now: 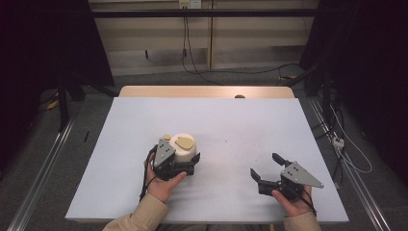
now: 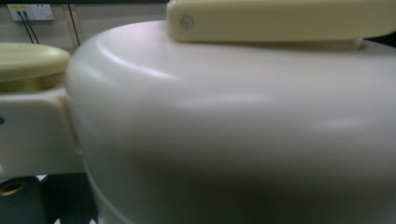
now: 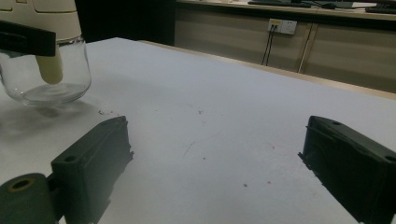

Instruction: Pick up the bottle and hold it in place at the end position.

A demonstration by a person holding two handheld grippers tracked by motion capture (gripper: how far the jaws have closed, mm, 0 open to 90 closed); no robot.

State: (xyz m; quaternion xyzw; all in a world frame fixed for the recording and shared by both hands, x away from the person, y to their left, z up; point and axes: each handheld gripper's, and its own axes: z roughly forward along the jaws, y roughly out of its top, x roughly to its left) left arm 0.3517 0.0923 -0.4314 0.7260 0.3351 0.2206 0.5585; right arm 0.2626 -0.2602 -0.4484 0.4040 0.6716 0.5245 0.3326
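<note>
jar (image 1: pixel 184 147) stands on the white table (image 1: pixel 231 125), left of its middle and near the person's side. it has a cream lid (image 2: pixel 233 116) with a pale yellow handle (image 2: pixel 280 18) across the top, and in the right gripper view its lower part is clear glass (image 3: pixel 51 79), with a cream stub hanging inside. left gripper (image 1: pixel 185 163) is pressed up against the jar from the near side, its jaws reaching around the lid; one black jaw crosses the lid in the right gripper view. whether the jaws actually clamp it, i cannot tell. left hand (image 1: pixel 163 185) holds that gripper from below, cable trailing beside the wrist. in the left gripper view the cream lid sits very close and blurred, with a yellow knob (image 2: pixel 28 60) off to its left.

right gripper (image 1: pixel 263 166) lies well apart from the jar, at the right near edge of the table, held in the right hand (image 1: pixel 296 202). its jaws are spread wide, with bare table between them. a few small dark specks (image 3: pixel 245 185) dot the table ahead of it.
</note>
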